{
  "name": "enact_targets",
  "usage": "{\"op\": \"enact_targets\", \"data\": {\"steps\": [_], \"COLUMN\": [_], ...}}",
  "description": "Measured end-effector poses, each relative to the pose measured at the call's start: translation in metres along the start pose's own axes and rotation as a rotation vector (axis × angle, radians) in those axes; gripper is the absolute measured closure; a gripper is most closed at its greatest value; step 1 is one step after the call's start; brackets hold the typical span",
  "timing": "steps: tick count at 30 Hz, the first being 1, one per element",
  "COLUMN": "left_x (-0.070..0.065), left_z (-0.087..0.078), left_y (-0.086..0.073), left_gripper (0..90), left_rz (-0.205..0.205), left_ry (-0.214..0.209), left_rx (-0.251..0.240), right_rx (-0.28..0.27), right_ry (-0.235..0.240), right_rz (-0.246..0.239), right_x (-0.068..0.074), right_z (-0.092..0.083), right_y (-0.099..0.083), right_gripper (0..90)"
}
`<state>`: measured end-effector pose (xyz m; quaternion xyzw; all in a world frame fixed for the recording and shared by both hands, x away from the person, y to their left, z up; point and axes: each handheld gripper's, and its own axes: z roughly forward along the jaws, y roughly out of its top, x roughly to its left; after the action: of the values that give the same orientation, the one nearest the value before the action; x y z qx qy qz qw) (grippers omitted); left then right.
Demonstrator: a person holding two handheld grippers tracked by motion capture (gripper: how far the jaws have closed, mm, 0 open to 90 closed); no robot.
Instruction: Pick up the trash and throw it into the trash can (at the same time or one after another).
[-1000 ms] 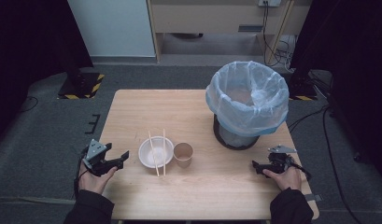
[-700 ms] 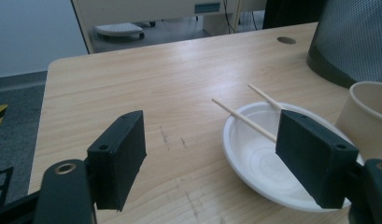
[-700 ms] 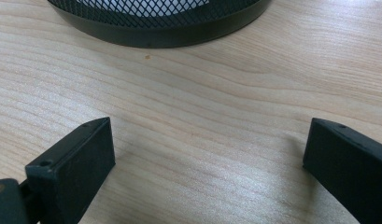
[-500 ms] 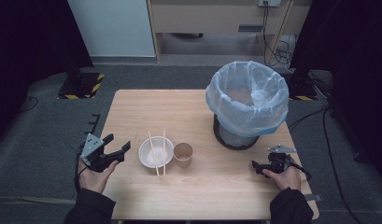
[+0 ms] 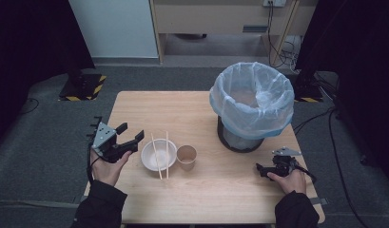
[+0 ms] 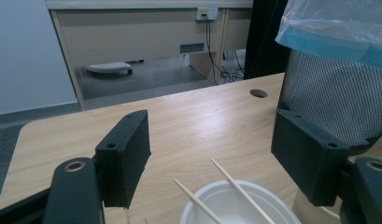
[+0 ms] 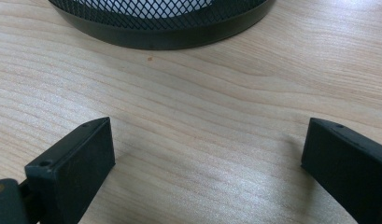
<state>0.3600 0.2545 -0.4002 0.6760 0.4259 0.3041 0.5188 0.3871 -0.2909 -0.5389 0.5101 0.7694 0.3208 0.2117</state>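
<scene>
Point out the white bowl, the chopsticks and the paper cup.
white bowl (image 5: 149,159): high view, left inner wall.
chopsticks (image 5: 167,152): high view, right stick, mid-length over the bowl.
paper cup (image 5: 186,153): high view, inside of its open top.
</scene>
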Motion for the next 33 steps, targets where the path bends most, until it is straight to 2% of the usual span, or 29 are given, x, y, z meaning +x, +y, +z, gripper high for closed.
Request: {"op": "enact_targets", "data": {"steps": [5, 9, 16, 22, 33], "left_x": [-0.008, -0.010, -0.013, -0.016, -0.026], "left_z": [0.012, 0.022, 0.037, 0.048, 0.061], "left_y": [-0.002, -0.012, -0.035, -0.053, -0.070], "left_gripper": [28.8, 30.6, 35.9, 39.5, 48.1], "left_rz": [0.013, 0.003, -0.019, -0.014, -0.017], "left_ry": [-0.007, -0.008, 0.010, 0.015, 0.011], "left_rx": [0.022, 0.056, 0.164, 0.260, 0.367], "right_rx": [0.001, 0.001, 0.000, -0.001, -0.001], "right_ry": [0.001, 0.003, 0.009, 0.018, 0.026], "right_rz": [-0.001, -0.003, -0.011, -0.014, -0.021], "right_x": [0.000, 0.000, 0.000, 0.001, 0.002], "right_z": [0.000, 0.000, 0.000, 0.000, 0.001], "right_y": [0.000, 0.000, 0.000, 0.000, 0.001], "right_gripper": [2.8, 2.8, 2.8, 3.1, 3.1]}}
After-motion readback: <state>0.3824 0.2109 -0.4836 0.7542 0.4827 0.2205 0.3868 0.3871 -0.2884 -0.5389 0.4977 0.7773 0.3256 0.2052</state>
